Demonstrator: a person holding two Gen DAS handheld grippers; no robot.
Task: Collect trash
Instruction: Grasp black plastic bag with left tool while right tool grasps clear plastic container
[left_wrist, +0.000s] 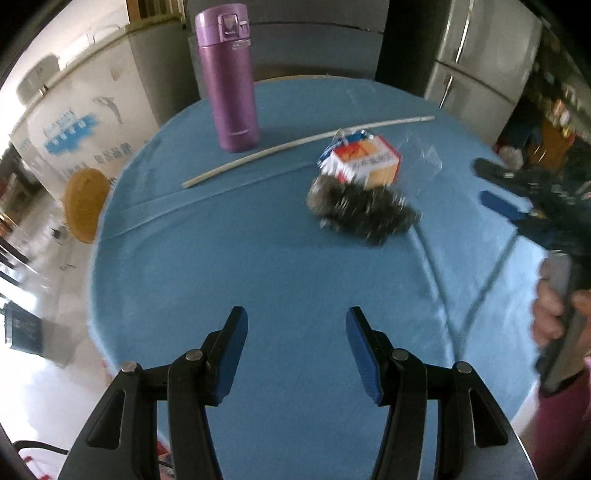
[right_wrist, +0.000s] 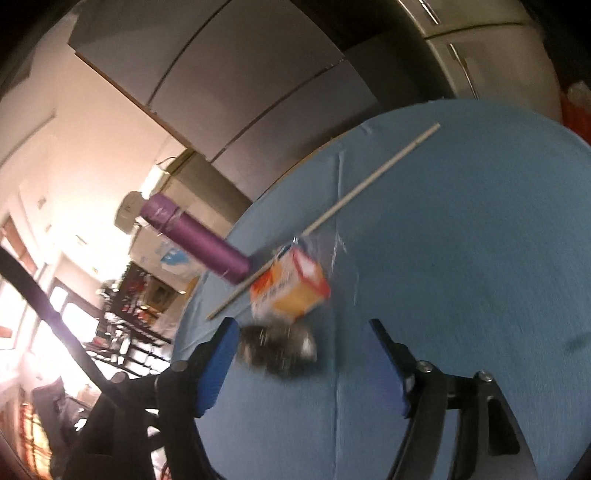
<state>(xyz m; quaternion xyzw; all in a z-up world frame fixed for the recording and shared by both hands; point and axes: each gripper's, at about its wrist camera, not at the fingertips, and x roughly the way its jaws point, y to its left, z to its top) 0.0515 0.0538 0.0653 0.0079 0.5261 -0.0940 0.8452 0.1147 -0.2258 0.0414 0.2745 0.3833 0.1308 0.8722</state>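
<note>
Table cover: plain mid-blue, paler crease lines. Flask near the table's far edge: metallic purple, lighter lilac cap. Stick: off-white. Carton: orange and white with red panel, blue print at one end. Clump beside the carton: dark grey, speckled with bright glints. Gripper pads: blue on black fingers.

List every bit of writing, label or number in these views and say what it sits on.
No text can be read in either view.
Carton: a line of print on its red, white and orange faces, too blurred.
Purple flask: a small mark near the lid and another near the base, too small.
White appliance behind the table: blue print with a dolphin drawing, too blurred.
</note>
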